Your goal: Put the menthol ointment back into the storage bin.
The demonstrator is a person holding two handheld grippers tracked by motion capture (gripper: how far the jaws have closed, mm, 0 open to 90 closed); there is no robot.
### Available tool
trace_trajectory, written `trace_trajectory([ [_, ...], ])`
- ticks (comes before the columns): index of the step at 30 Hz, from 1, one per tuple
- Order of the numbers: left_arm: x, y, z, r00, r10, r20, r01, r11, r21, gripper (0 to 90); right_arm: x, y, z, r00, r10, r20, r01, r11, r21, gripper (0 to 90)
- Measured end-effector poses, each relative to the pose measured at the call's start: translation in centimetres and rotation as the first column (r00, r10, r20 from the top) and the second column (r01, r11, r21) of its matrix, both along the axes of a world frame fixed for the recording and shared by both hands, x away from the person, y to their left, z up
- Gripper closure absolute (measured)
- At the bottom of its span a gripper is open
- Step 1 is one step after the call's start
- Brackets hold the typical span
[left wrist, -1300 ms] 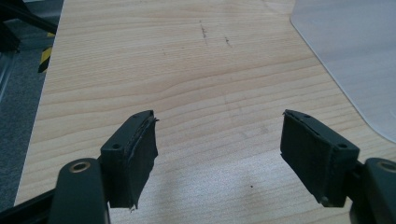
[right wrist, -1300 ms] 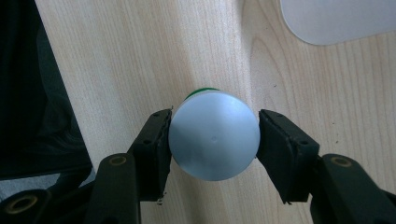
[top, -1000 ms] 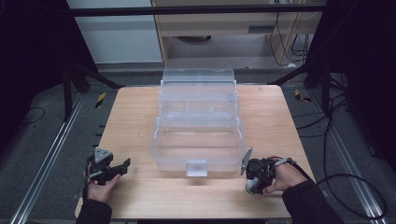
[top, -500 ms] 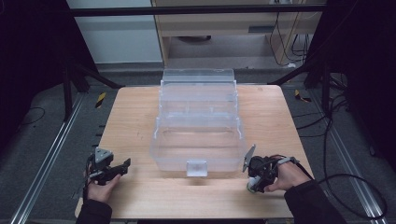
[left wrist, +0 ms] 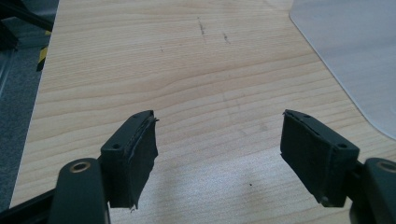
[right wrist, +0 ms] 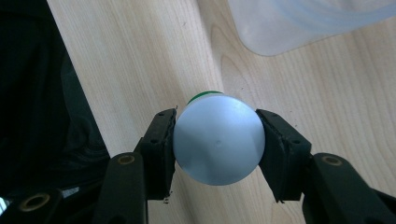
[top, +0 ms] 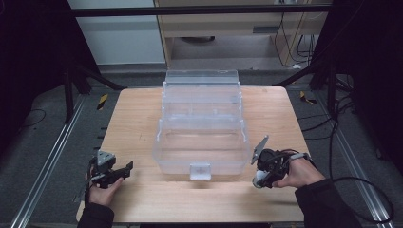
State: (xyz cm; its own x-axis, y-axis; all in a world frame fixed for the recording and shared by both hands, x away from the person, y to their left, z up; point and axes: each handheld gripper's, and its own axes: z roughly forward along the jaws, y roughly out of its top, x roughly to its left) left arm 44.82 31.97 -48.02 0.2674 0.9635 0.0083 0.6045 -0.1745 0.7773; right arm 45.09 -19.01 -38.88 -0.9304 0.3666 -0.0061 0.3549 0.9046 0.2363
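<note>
One bottle picked up, still outside the bin

One small white bottle [right wrist: 218, 142] is clamped between the right gripper [top: 264, 176]'s jaws, held just above the wooden table [top: 138, 123], near the front right corner of the clear plastic bin [top: 202, 142]. So I'd say the pickup is done; dropping it into the bin is probably what's left. The left gripper [left wrist: 219, 154] is wide open with nothing in it, hovering by the front left edge. The right gripper view shows the bottle's round end and a green bit behind it, while the high view just gives a pale blob, though it does show the whole layout
</note>
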Motion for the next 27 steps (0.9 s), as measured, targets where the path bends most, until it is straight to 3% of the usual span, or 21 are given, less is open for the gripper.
trace_trajectory([
  [27,0.1,-0.1,-0.1,1.0,-0.004,-0.009,0.004,1.0,0.0,26.6,0.9,-0.3,4.9,0.9978,-0.056,0.035,0.055,0.998,0.036,50.2],
])
